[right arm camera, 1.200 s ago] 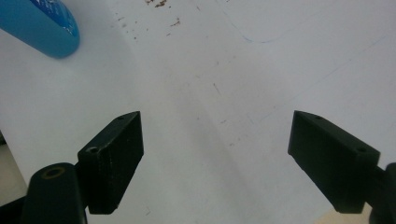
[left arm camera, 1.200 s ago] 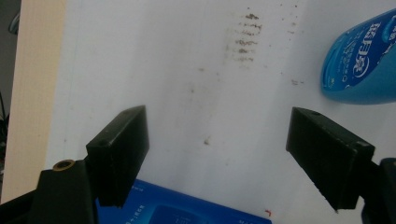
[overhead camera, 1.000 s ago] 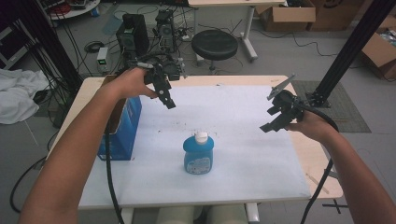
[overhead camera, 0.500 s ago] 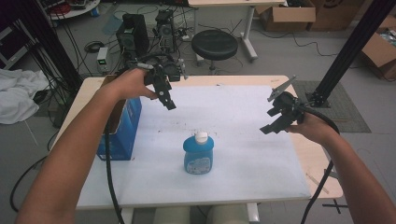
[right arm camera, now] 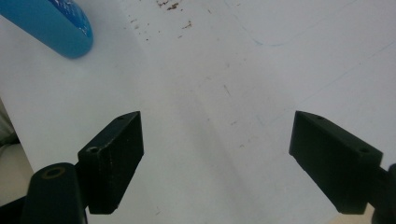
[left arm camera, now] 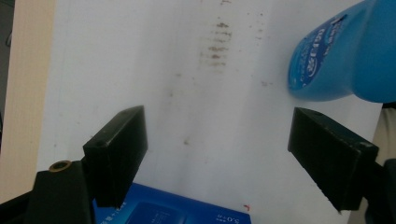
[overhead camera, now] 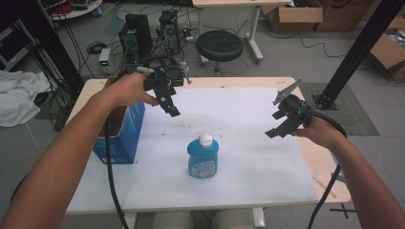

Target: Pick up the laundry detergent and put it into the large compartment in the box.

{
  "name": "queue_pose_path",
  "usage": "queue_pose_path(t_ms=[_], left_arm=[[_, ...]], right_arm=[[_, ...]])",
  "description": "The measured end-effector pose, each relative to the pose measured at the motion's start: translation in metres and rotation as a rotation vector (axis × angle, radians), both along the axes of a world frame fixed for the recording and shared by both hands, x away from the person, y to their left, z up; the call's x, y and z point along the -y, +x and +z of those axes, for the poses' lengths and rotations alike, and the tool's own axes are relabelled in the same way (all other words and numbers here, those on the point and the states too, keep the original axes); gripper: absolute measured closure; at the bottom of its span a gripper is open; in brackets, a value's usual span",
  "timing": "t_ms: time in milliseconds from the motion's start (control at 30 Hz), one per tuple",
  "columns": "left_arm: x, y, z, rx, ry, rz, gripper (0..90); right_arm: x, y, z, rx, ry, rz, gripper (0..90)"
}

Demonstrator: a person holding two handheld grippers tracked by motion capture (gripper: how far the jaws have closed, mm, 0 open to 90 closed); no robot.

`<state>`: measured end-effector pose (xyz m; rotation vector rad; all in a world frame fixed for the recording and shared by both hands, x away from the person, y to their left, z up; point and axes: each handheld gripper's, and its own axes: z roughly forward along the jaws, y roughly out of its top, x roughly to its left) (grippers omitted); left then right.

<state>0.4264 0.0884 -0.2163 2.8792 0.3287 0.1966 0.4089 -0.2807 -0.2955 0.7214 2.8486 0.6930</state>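
Since a second ago the right gripper (overhead camera: 282,119) has eased slightly inward from the tabletop's (overhead camera: 248,186) right edge, while the left gripper (overhead camera: 167,98) and the bottle have stayed where they were. Nearest the front edge, about midway along it, the blue bottle (overhead camera: 203,158) with a white cap stands upright on the white sheet, touched by neither gripper. Toward the right edge, the right gripper hangs above the sheet, well apart from the bottle, its fingers (right arm camera: 114,156) released and spread wide with only bare sheet between them; the bottle's blue base (right arm camera: 51,23) shows at the upper left of the right gripper view. By the left edge stands an open blue box (overhead camera: 122,138). Beyond it, toward the far left corner, the left gripper hovers above the sheet just beside the box, its fingers (left arm camera: 119,151) also spread wide and holding nothing; the left gripper view shows the bottle (left arm camera: 345,51) at upper right and the box top (left arm camera: 173,210) below.
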Motion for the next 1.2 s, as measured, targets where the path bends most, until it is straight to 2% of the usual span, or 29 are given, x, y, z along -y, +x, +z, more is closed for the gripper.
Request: queue_pose_path(t_ms=[300,400,500,700,933,1100,1200], left_arm=[[0.007,-0.022,0.008,0.003,0.0,-0.063,19.8],[0.009,-0.032,0.012,-0.001,-0.042,-0.079,19.7],[0.012,-0.038,0.014,0.0,-0.059,-0.09,19.5],[0.022,-0.051,0.013,-0.004,-0.045,-0.13,19.2],[0.034,-0.059,0.01,-0.017,-0.049,-0.146,19.2],[0.042,-0.065,0.007,-0.02,-0.03,-0.162,19.2],[0.045,-0.068,0.005,-0.027,-0.039,-0.165,19.2]], right_arm=[[0.0,-0.004,-0.003,-0.004,0.006,0.014,17.5],[0.0,-0.004,-0.003,-0.003,0.007,0.012,17.5],[-0.001,-0.006,-0.002,0.001,0.011,0.014,17.5],[-0.003,-0.007,-0.002,0.0,0.011,0.018,17.6],[-0.005,-0.007,-0.002,0.003,0.011,0.023,17.6],[-0.006,-0.008,-0.001,0.005,0.016,0.025,17.5],[-0.007,-0.008,-0.002,0.004,0.015,0.026,17.6]])
